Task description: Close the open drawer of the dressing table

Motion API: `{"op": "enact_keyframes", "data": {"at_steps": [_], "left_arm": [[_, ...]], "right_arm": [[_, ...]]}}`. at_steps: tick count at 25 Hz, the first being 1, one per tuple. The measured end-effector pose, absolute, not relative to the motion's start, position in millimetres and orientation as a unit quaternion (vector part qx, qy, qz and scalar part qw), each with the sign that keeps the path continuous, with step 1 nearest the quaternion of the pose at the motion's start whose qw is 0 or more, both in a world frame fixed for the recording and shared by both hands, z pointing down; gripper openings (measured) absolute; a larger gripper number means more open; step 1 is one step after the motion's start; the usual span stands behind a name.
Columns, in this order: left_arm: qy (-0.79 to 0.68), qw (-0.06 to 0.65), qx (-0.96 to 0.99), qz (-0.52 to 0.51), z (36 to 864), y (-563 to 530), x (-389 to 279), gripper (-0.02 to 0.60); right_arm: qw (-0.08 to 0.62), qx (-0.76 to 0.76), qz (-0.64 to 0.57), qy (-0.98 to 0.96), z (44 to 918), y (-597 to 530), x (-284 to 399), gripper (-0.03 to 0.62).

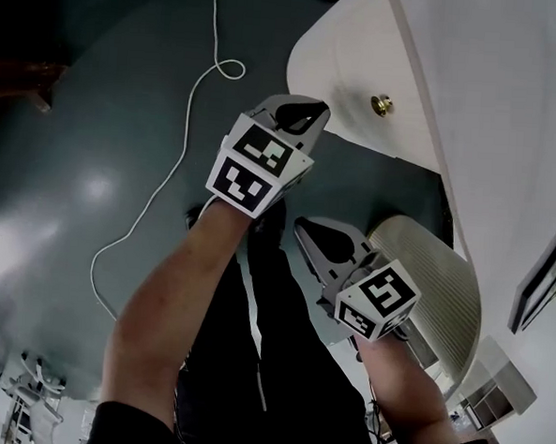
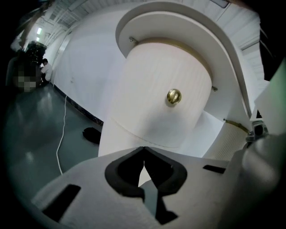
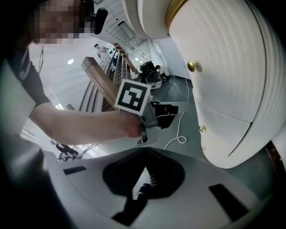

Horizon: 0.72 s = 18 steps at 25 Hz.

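- The drawer [image 1: 347, 89] of the dressing table stands out past the edge of the white worktop [image 1: 510, 109]. Its rounded pale front faces the open floor, with a brass knob [image 1: 382, 104] near the middle.
- The left gripper [image 1: 318, 109] is just beside the drawer front, below and to the side of the knob. Its fingers are pressed together at the tips with nothing between them, and I cannot tell whether they touch the front.
- The right gripper [image 1: 303, 225] sits lower and nearer the person, apart from the drawer and close to a ribbed, rounded cabinet [image 1: 434, 282] under the worktop. Its fingers are also drawn together and empty.
- On the left side there is free room over the dark, glossy floor [image 1: 103, 159]. A thin white cable [image 1: 183, 154] runs across it, with a small loop near the drawer.
- The left gripper view fills with the drawer front [image 2: 156, 89], the knob [image 2: 174, 96] above the joined tips [image 2: 143, 148], and the curved worktop rim [image 2: 178, 20] overhanging it. The cable [image 2: 62, 129] lies on the floor to the left.
- The right gripper view, over its own tips [image 3: 145, 154], looks sideways at the left gripper's marker cube [image 3: 132, 97] and the bare forearm [image 3: 76, 118] behind it. It alone shows a second, smaller knob [image 3: 202, 128] low on the ribbed white front.
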<state>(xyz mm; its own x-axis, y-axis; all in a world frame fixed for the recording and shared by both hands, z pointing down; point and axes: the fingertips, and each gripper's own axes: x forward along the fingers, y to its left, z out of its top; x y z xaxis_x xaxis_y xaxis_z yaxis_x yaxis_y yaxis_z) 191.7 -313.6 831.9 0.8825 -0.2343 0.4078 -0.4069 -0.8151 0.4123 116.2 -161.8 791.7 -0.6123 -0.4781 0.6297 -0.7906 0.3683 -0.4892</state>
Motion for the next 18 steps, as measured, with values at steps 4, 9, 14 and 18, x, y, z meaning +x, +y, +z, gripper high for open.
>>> {"op": "enact_keyframes", "data": {"at_steps": [4, 9, 14, 18], "left_arm": [[-0.219, 0.28, 0.917, 0.179, 815.2, -301.3, 133.8, 0.009], [-0.278, 0.293, 0.89, 0.211, 749.0, -273.1, 38.6, 0.009], [-0.344, 0.265, 0.879, 0.196, 625.7, -276.6, -47.9, 0.008], [-0.373, 0.242, 0.881, 0.16, 534.5, -267.1, -93.3, 0.008]], "right_arm": [[0.204, 0.382, 0.413, -0.801, 770.3, -148.6, 96.7, 0.006], [0.238, 0.341, 0.39, -0.822, 706.5, -133.9, 61.6, 0.006], [0.251, 0.296, 0.337, -0.858, 608.7, -137.7, 10.1, 0.006], [0.234, 0.296, 0.298, -0.877, 533.9, -138.0, -24.4, 0.006]]}}
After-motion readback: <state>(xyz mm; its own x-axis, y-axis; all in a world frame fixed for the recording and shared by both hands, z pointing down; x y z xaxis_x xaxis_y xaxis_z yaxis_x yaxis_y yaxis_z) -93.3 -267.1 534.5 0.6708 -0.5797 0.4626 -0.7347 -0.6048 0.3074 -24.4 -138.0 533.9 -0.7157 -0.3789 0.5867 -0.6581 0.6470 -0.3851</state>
